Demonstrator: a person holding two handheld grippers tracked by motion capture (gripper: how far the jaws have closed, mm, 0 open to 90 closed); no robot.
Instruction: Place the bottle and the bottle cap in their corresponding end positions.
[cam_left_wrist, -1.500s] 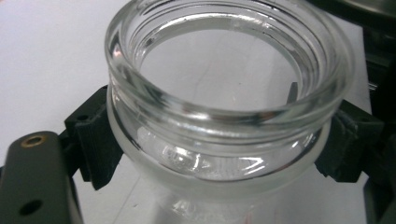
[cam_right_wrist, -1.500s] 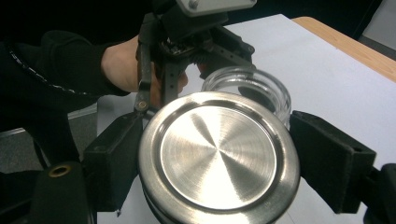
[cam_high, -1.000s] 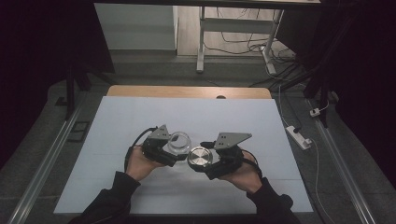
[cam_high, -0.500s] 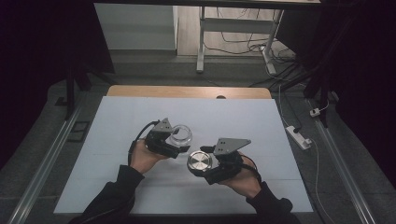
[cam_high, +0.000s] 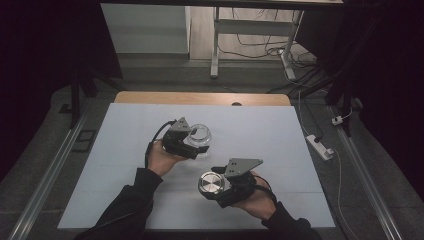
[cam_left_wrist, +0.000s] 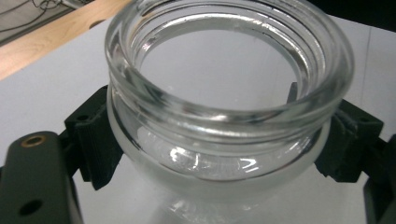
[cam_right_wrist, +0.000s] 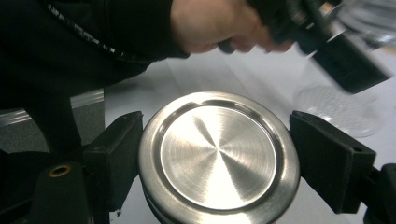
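A clear glass jar (cam_high: 201, 134) with a threaded, uncovered mouth is held above the white table top (cam_high: 280, 140), left of centre. My left gripper (cam_high: 199, 144) is shut on the jar's rounded body. In the left gripper view the jar (cam_left_wrist: 229, 93) sits between the black pads (cam_left_wrist: 95, 135) of the left gripper (cam_left_wrist: 222, 140). A round brushed-metal lid (cam_high: 210, 183) is held nearer the front edge, with my right gripper (cam_high: 212, 185) shut on its rim. In the right gripper view the lid (cam_right_wrist: 217, 156) lies face up in the right gripper (cam_right_wrist: 219, 161). The other hand (cam_right_wrist: 210, 23) is beyond it.
A wooden strip (cam_high: 200, 98) runs along the table's far edge. A white power strip (cam_high: 319, 146) lies on the floor to the right. Metal rails (cam_high: 45, 175) run along both sides, and desk legs (cam_high: 215, 40) with cables stand behind the table.
The two grippers have drawn apart. The left one carried the jar toward the far side of the table. The right one brought the lid down and nearer the front edge.
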